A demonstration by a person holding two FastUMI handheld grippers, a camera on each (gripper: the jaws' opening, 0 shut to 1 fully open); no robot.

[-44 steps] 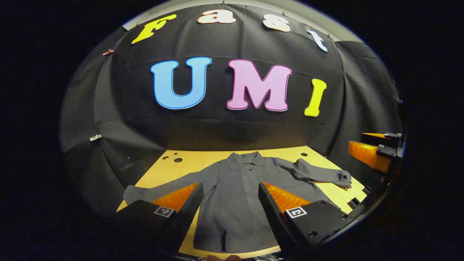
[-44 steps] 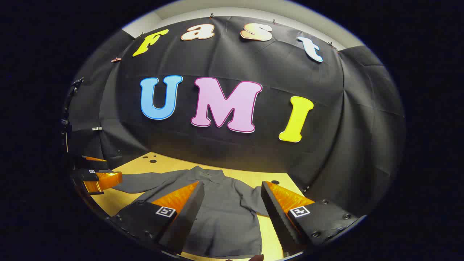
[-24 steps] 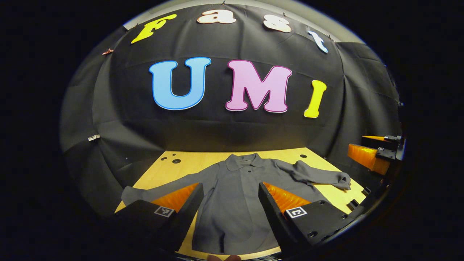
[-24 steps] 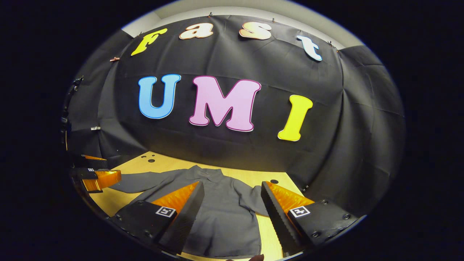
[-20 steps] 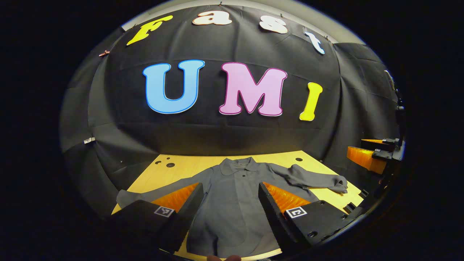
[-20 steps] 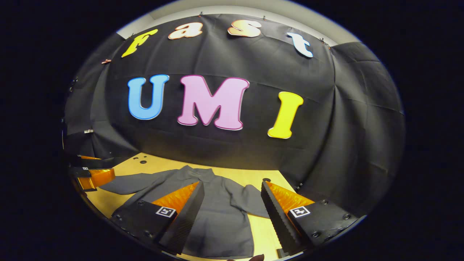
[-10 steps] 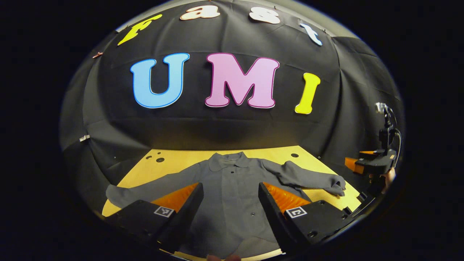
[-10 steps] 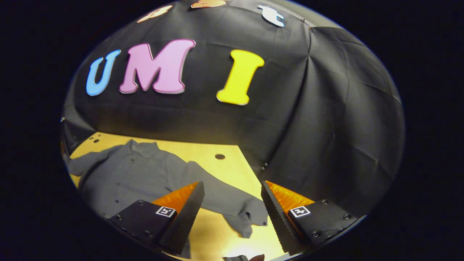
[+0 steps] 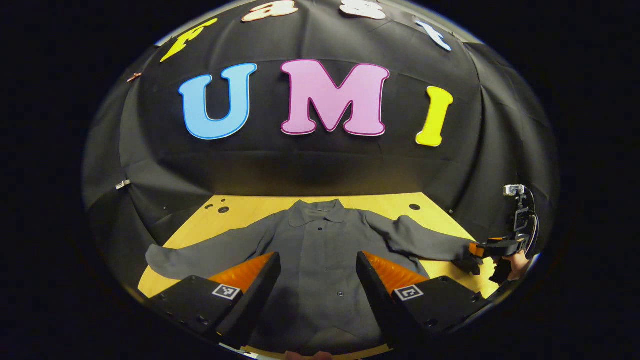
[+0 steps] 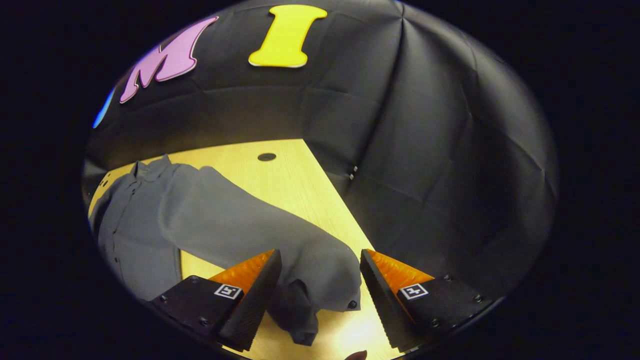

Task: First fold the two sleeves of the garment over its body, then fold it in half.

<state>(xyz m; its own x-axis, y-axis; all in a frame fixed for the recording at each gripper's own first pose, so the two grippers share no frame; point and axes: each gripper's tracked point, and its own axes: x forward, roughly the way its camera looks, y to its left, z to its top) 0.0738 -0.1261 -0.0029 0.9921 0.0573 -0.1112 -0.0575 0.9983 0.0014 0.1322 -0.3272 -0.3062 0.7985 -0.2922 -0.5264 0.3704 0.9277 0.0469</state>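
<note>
So far nothing is folded: the garment (image 9: 315, 260) is spread flat at lower centre, both sleeves out, while the right gripper (image 10: 317, 280), jaws apart, is poised over the cuff (image 10: 320, 280) and the left gripper (image 9: 315, 285) is held open.

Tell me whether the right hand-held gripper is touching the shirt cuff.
Cannot tell. In the right gripper view the open right hand-held gripper straddles the shirt cuff, but whether either finger presses the cloth isn't plain.

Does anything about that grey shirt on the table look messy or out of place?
Mostly tidy: the shirt lies flat on the table. The one oddity is its right sleeve's cuff, crumpled and doubled over, while the left sleeve lies straight. The open right gripper sits right at that cuff.
</note>
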